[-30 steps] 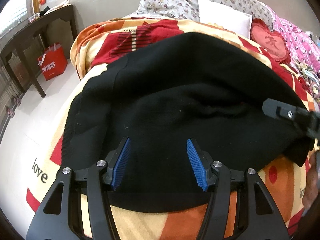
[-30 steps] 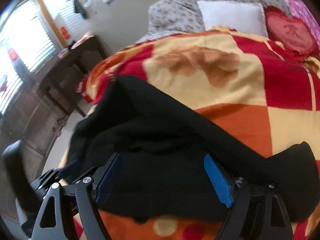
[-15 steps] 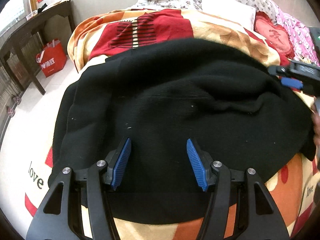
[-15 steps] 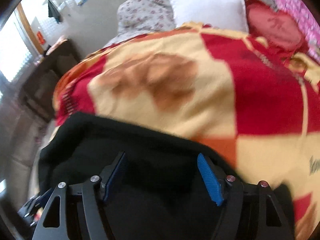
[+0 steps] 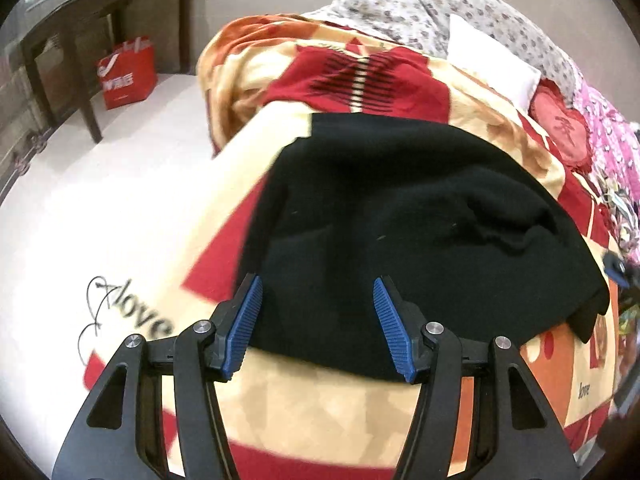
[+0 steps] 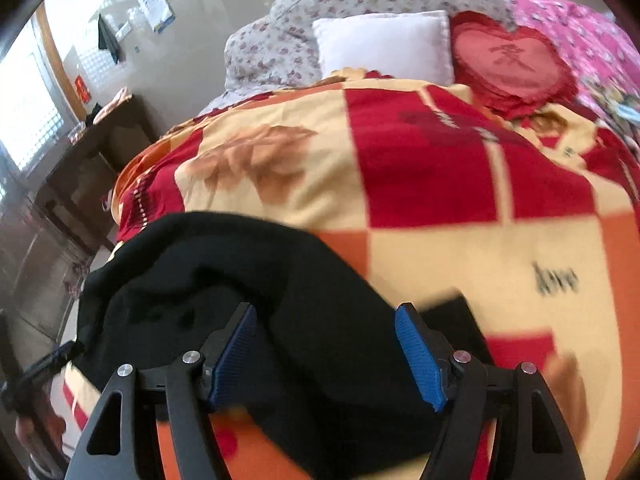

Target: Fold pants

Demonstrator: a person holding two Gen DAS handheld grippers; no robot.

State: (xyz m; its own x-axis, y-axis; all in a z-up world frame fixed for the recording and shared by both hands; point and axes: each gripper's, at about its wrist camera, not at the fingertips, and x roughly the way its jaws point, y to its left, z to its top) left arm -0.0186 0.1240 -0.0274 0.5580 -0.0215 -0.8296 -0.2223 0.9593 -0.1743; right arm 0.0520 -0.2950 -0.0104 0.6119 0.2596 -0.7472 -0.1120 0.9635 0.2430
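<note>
The black pants (image 5: 408, 232) lie in a folded heap on the patterned blanket (image 5: 360, 408) near the front edge of the bed; in the left wrist view the heap's long side runs across the picture, from the blanket's red patch at the left to a loose dark corner hanging low at the right, with a soft wrinkle across its right half; which end is the waist I cannot tell. The left gripper (image 5: 318, 322) hangs above the near edge of the pants with its jaws apart and nothing pinched, its blue pads (image 5: 244, 326) clear of the cloth. The right gripper (image 6: 326, 354) is over the right end of the heap; its jaws have just been closing a little but stand apart, black cloth showing between the pads with no grip on it that I can see. Farther up the bed are a white pillow (image 6: 384, 46) and a red heart cushion (image 6: 512, 68); a red bag (image 5: 126, 72) stands on the floor beside a dark table (image 5: 100, 4).
</note>
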